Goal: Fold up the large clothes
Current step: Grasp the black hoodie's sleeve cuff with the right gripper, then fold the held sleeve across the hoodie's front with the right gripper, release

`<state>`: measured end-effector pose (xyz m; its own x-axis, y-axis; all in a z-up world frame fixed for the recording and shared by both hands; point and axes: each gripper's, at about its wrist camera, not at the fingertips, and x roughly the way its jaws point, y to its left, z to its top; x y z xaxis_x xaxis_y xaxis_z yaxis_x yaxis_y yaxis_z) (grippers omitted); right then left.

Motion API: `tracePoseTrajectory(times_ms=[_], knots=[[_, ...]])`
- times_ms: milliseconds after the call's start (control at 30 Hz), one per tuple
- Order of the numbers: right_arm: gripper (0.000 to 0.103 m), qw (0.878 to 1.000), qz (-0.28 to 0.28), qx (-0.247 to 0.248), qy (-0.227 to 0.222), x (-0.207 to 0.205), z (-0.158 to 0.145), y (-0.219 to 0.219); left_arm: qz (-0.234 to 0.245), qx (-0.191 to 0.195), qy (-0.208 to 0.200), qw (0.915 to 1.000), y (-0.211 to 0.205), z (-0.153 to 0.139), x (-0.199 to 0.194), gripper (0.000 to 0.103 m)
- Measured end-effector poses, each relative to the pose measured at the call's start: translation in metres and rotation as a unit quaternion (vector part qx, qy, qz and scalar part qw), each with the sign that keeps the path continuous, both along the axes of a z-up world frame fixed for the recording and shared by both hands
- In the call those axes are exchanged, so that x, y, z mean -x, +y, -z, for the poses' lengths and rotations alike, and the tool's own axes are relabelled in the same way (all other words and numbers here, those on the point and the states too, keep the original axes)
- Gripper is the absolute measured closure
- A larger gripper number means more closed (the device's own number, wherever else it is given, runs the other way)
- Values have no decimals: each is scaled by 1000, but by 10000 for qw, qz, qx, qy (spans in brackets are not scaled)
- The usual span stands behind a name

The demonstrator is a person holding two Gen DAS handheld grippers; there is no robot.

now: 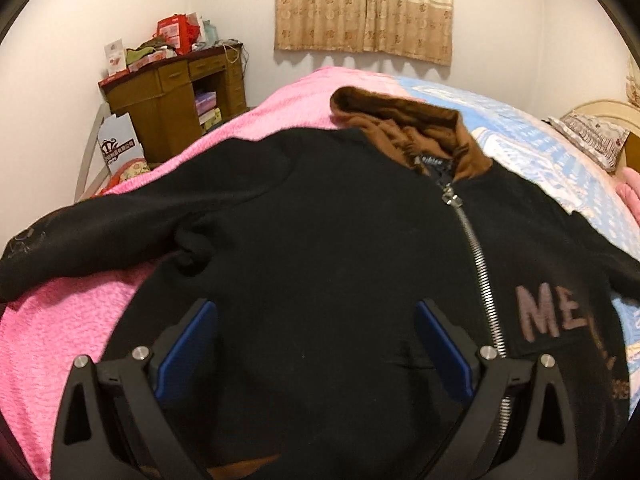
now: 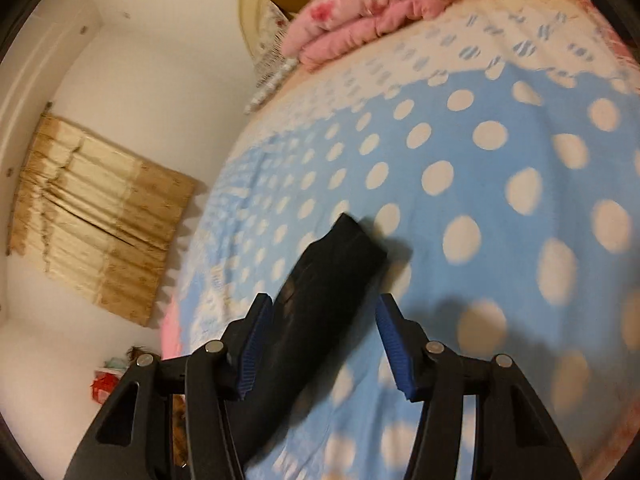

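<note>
A black jacket (image 1: 320, 240) lies spread on the bed, front side up, partly on a pink blanket (image 1: 72, 320) at the left and partly on a blue dotted cover (image 2: 480, 184) at the right. Its brown hood (image 1: 404, 128) lies at the far end and the silver zipper (image 1: 476, 252) runs toward the near edge. The left gripper (image 1: 316, 344) hangs over the jacket's body with its jaws wide apart and nothing between them. In the right wrist view, the right gripper (image 2: 322, 336) is over the blue cover. Its jaws are about half apart, and a black sleeve (image 2: 328, 280) lies between them, next to the left pad; I cannot tell if that pad touches it. A folded pink quilt (image 2: 376, 4) is far away near the headboard.
</note>
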<state>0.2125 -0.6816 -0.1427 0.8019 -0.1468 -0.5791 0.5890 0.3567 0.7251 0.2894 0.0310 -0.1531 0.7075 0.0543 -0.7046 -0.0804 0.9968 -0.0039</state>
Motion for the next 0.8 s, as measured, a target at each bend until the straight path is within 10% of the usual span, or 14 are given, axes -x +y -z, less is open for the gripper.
tracePoseTrajectory(times_ms=[333,433,500,800], knots=[[49,9988,173,-413,-184,-34,33,-32,-44,-8,59,10000,4,25,-4,0],[86,9995,64,-271,168,-38,38,-40,-44,-30,55,10000,2,25,-6,0],[91,9995,-45,-205,219,-38,41,-43,-50,-32,42,10000,1,25,-6,0],[95,9867,-889,1348,164,-66,-80,22,-54,-7,-21,10000,1,27,-8,0]])
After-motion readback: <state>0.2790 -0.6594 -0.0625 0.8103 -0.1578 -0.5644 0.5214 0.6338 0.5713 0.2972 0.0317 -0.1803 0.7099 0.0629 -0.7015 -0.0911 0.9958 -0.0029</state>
